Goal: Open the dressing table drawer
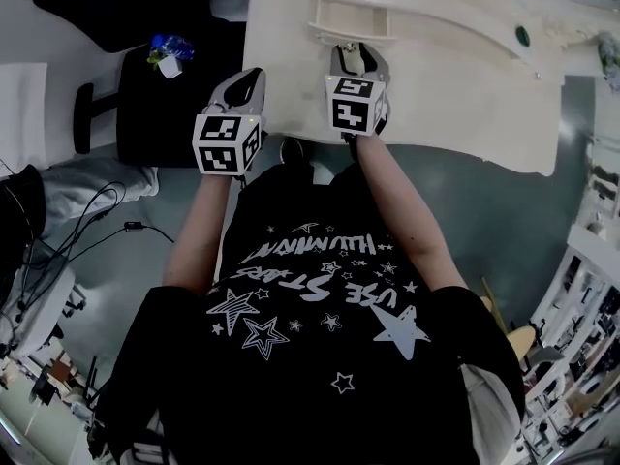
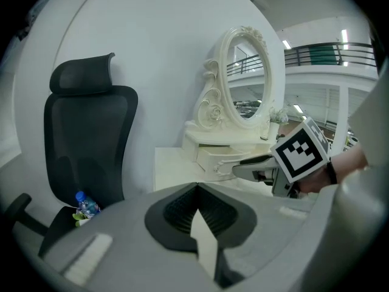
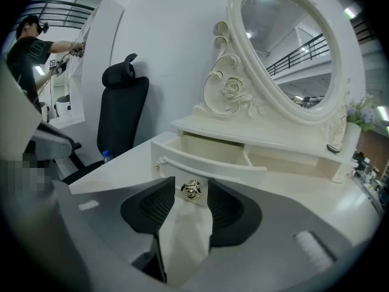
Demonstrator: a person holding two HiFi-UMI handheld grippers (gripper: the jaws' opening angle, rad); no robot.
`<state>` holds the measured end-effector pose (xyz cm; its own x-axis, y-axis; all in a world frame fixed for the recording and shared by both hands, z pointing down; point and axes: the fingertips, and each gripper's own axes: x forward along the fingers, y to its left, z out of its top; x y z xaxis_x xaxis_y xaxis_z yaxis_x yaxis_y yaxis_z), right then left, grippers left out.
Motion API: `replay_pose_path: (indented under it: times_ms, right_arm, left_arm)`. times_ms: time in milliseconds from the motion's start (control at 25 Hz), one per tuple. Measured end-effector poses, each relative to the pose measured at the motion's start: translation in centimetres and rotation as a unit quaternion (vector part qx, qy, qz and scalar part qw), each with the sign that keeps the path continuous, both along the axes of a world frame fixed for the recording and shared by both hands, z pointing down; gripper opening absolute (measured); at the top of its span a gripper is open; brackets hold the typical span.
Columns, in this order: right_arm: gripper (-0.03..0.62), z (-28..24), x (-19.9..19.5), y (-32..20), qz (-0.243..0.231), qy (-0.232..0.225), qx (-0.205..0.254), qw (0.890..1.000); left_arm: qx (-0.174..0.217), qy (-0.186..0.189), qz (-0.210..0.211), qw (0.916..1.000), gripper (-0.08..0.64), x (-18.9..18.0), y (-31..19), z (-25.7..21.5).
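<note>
The cream dressing table (image 1: 465, 85) has its small drawer (image 3: 206, 157) pulled out, and the inside shows bare. The drawer (image 1: 351, 17) lies under the mirror (image 3: 285, 47). My right gripper (image 3: 189, 194) is at the drawer front, open. The metal knob (image 3: 191, 189) sits between its pads without being pressed. From above, the right gripper (image 1: 356, 54) points at the drawer front. My left gripper (image 1: 254, 76) hovers just off the table's left edge, shut and holding nothing. In the left gripper view, the left gripper (image 2: 197, 190) aims towards the drawer (image 2: 213, 157).
A black office chair (image 1: 165, 95) stands left of the table with a water bottle (image 1: 170, 46) on its seat. Cables (image 1: 87, 231) lie on the floor at the left. A white vase (image 3: 349, 142) stands on the table's right. A person (image 3: 30, 47) stands far back.
</note>
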<state>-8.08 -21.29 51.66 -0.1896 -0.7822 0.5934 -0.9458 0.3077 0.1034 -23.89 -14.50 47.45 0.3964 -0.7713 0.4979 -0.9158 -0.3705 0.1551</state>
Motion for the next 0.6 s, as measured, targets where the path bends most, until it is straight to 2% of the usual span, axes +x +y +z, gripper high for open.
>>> replay_pose_path:
  times_ms: [320, 600]
  right_arm:
    - [0.201, -2.0, 1.9, 0.2, -0.053, -0.021, 0.011, 0.998]
    - [0.193, -3.6, 3.1, 0.1, -0.124, -0.039, 0.026, 0.991]
  left_arm:
    - [0.013, -0.012, -0.066, 0.9977, 0.002, 1.3, 0.8, -2.0]
    - [0.027, -0.021, -0.14, 0.9896, 0.002, 3.6, 2.9, -3.3]
